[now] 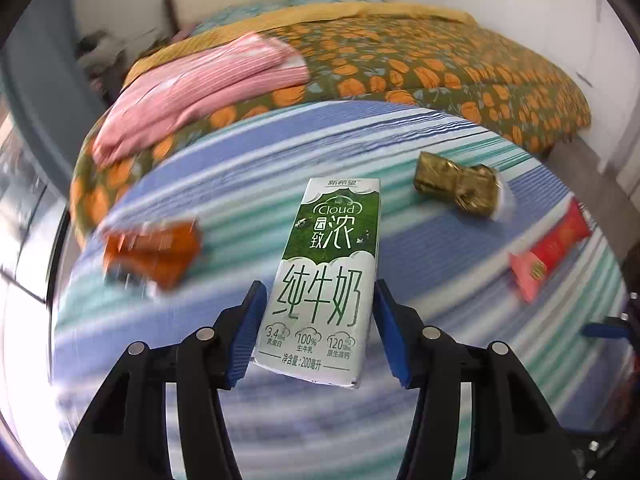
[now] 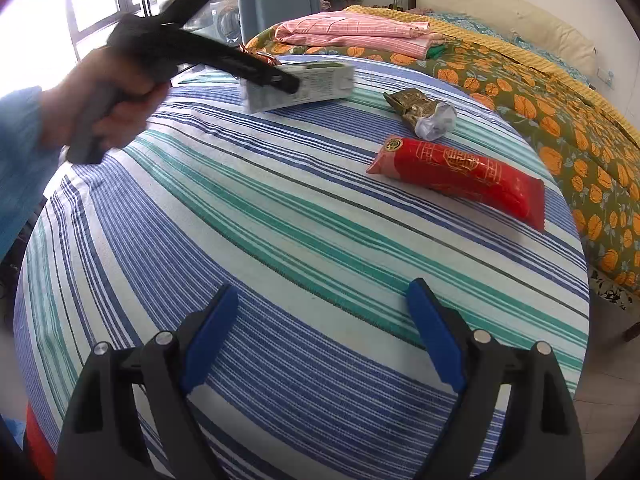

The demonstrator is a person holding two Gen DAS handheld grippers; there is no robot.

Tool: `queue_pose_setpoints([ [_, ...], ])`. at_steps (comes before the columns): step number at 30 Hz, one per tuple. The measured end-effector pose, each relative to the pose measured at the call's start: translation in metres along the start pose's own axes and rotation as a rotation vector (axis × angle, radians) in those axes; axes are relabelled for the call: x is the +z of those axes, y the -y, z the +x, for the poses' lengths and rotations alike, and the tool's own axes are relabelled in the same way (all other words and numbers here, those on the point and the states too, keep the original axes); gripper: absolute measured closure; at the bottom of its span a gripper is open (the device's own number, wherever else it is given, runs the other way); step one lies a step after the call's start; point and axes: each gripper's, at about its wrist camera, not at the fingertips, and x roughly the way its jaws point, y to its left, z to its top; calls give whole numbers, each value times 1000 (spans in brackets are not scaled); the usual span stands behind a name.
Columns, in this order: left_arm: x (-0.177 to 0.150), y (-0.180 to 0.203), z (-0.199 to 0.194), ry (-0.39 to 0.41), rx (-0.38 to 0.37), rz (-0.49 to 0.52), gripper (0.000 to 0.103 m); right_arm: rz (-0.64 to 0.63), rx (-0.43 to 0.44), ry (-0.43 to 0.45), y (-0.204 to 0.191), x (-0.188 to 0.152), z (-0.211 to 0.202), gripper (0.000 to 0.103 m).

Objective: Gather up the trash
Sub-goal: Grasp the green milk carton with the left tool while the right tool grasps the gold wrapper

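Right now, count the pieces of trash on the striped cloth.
4: milk carton between the left tool's pads, orange wrapper to its left, gold-green wrapper and red packet to its right. More may be hidden.

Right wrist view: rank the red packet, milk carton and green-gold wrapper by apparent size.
1. red packet, clearly largest.
2. milk carton, blurred, partly hidden by the left gripper.
3. green-gold wrapper; close to the carton, so unsure.
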Motion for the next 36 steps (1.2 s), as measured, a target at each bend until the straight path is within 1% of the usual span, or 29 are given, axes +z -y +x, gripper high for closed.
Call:
queue_pose_setpoints([
  [2,-31,-2,-28,1,16,-75,49,0,0,0,0,0,0,18],
  [5,-78,0,-64,8,61,-144,49,-1,-1,0,0,0,0,18],
  [7,-103,5,-79,14,70,-165,49,0,-1,0,0,0,0,18],
  [10,-132,18,-87,19,87,-158,48,0,-1,0,0,0,0,18],
  [11,-138,21,-86,21,87,-158,42,0,-1,0,0,0,0,18],
  [12,-142,22,-85,22,92,-165,33,0,-1,0,0,0,0,18],
  [15,-144,20,-77,40,103,-194,23,0,-1,0,0,0,0,18],
  [19,-142,15,-60,18,122,-231,20,0,0,0,0,0,0,18],
  [22,-142,10,-56,8,129,-260,18,0,-1,0,0,0,0,18],
  [24,-143,7,-54,-2,136,-273,11,-1,-1,0,0,0,0,18],
  [26,-144,3,-52,-10,127,-294,7,-1,-3,0,0,0,0,18],
  [30,-144,3,-51,-11,134,-301,6,4,-7,-2,2,1,-1,19],
  [31,-144,3,-51,-11,135,-302,6,12,7,-12,3,3,-3,20],
  [32,-144,3,-51,-10,135,-304,6,22,23,-8,5,7,-6,20],
  [33,-145,3,-51,-9,136,-305,6,24,14,21,9,15,-13,20],
  [34,-145,3,-52,-8,136,-306,6,12,-23,61,14,29,-20,20],
  [36,-145,3,-52,-8,136,-308,5,-12,-91,104,25,57,-26,20],
])
